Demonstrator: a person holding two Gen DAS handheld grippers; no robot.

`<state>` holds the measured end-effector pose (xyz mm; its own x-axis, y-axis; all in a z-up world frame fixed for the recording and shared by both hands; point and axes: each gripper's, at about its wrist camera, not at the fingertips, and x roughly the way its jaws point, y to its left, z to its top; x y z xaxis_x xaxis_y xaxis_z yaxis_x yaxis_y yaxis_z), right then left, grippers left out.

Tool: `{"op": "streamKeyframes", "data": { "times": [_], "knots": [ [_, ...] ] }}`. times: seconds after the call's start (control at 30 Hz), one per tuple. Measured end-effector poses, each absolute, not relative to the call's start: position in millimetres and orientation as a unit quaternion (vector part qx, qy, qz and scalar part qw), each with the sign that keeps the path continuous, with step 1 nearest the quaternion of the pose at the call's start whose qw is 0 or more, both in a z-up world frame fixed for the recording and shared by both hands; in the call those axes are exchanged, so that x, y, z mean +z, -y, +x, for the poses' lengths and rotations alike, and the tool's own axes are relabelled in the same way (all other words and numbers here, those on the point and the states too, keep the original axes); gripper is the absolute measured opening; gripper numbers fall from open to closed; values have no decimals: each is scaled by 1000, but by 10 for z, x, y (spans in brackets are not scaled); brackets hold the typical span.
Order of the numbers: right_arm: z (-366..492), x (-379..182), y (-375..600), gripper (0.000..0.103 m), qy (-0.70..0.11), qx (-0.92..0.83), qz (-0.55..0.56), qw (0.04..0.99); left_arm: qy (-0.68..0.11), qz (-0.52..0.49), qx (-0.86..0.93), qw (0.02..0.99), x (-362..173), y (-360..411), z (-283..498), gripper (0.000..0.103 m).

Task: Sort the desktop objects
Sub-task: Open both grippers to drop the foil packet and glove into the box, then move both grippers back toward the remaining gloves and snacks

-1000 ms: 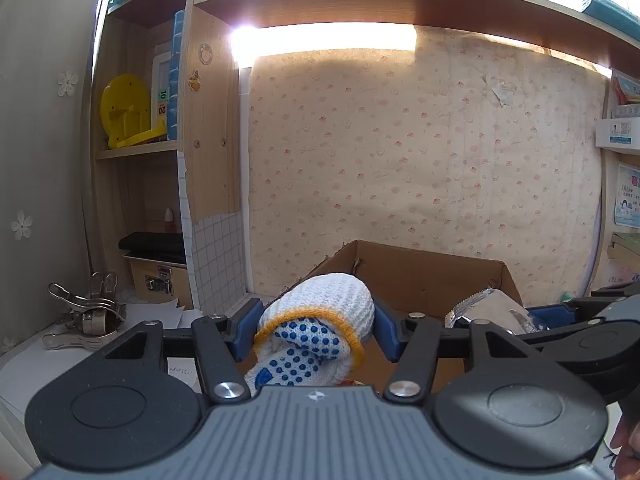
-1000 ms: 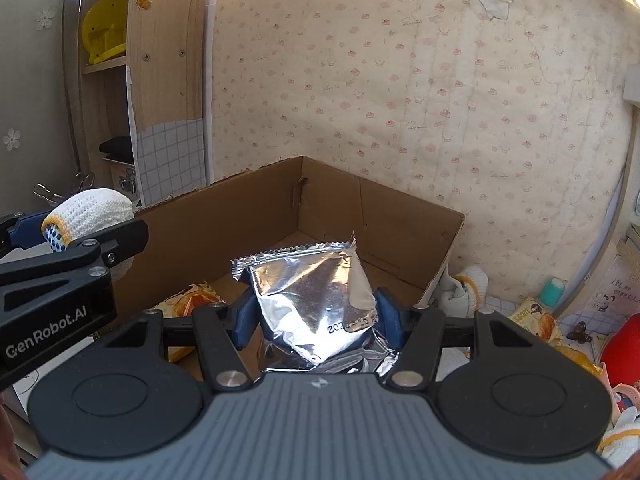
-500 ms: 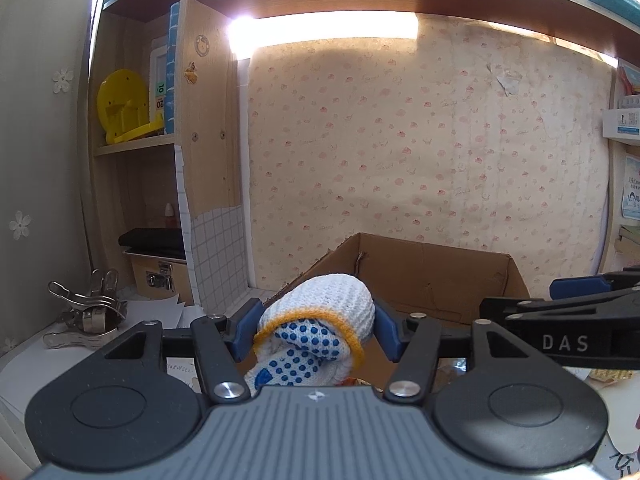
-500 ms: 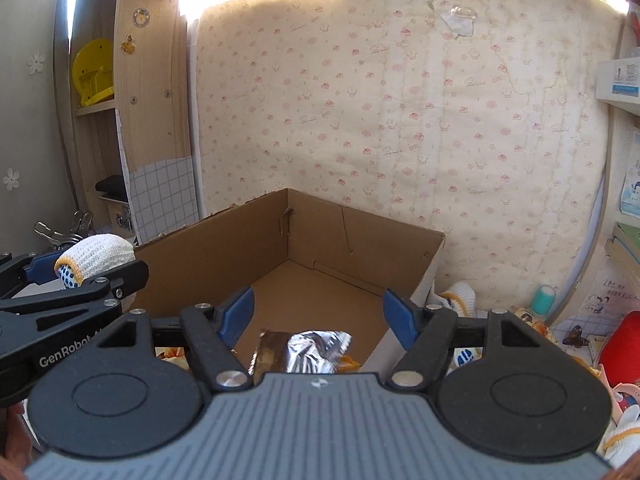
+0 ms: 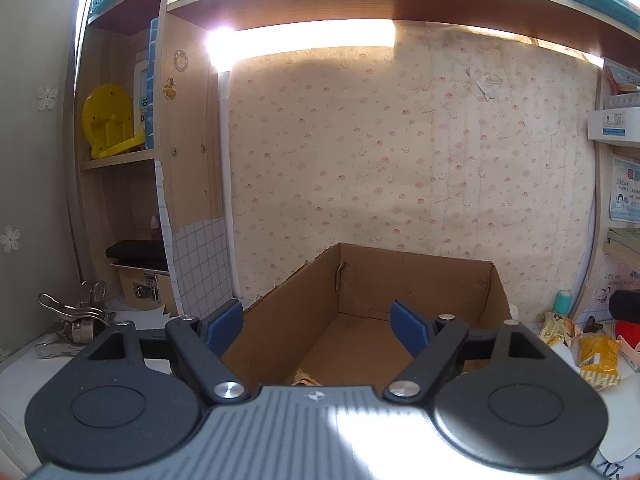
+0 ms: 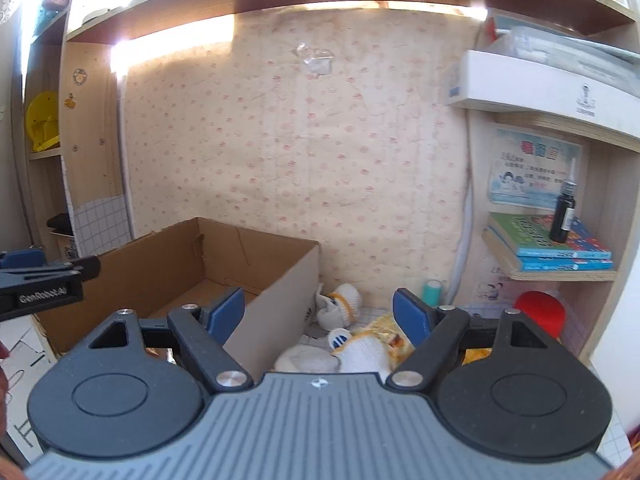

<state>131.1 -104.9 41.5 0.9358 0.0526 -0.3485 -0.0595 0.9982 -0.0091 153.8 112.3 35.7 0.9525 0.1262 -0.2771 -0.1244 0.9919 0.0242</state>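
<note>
An open brown cardboard box [image 5: 416, 280] [image 6: 260, 260] stands on the desk against the wallpapered wall. My left gripper [image 5: 320, 326] is open and empty, over the box's near left side; a scrap of yellow wrapper [image 5: 306, 378] shows on the box floor below it. My right gripper [image 6: 319, 316] is open and empty, above the box's right wall and the desk beside it. White knitted gloves with orange cuffs and blue dots [image 6: 352, 344] lie in a heap right of the box. The left gripper's side [image 6: 44, 280] juts in at the left edge.
Yellow snack packets [image 5: 596, 354] [image 6: 388, 328] lie right of the box. A teal bottle [image 6: 433, 294], a red round object [image 6: 540, 314], books and a dark bottle [image 6: 566, 216] occupy the right shelves. Metal clips [image 5: 76, 318] lie on papers at left. Shelves overhang above.
The left gripper opened and the glove it held is gone from its fingers. The right gripper let go of the silver packet earlier and has swung right, toward the gloves beside the box.
</note>
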Motion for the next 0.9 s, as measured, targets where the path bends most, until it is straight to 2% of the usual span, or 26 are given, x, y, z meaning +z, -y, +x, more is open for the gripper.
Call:
{"op": "streamKeyframes", "data": {
  "times": [0.37, 0.7, 0.9],
  "knots": [
    [1092, 49, 1856, 79, -212, -52, 33, 975, -115, -10, -35, 993, 367, -424, 1179, 86],
    [875, -90, 2314, 80, -213, -88, 49, 972, -104, 49, -104, 988, 54, 496, 1025, 88],
    [800, -195, 2598, 80, -217, -103, 72, 968, -134, 67, -87, 985, -238, 704, 1334, 88]
  ]
}}
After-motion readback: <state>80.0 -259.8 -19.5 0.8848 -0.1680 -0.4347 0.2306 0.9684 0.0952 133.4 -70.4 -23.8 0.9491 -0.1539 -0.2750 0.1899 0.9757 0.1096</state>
